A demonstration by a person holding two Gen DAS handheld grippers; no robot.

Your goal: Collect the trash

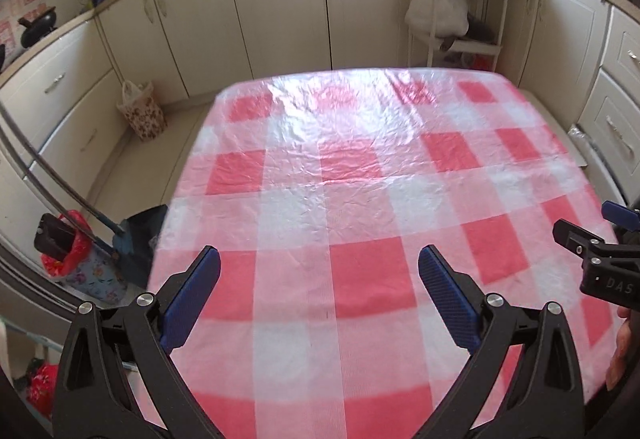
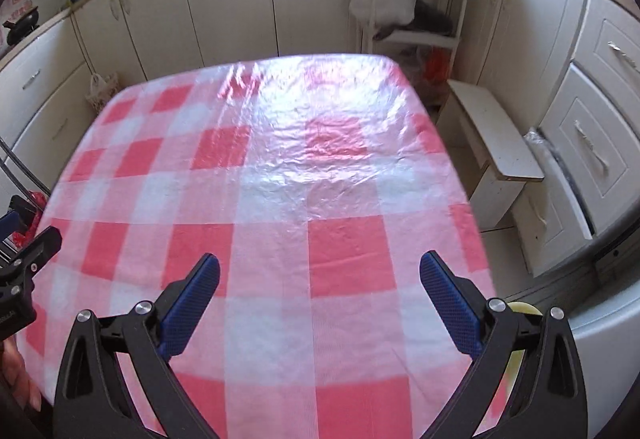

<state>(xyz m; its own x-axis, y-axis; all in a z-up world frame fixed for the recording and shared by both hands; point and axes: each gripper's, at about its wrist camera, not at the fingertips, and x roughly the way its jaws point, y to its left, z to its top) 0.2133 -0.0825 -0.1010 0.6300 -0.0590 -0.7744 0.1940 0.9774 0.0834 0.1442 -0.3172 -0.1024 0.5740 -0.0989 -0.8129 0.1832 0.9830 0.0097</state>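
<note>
Both grippers, left (image 1: 319, 267) and right (image 2: 320, 275), spread wide, empty; tablecloth (image 1: 360, 175) ahead bare, no trash visible—collection apparently finished or unstarted.

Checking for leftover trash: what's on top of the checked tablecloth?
Nothing lies on the checked tablecloth; both open grippers, left and right, hover above it. Whatever is underneath is covered.

cream cabinets (image 1: 276, 11) ring checked table (image 1: 340, 175); white bench (image 2: 496, 143) beside.

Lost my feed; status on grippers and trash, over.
Left gripper open, empty. Right gripper open, empty. No trash visible on checkered tablecloth. Nothing in the way.
</note>
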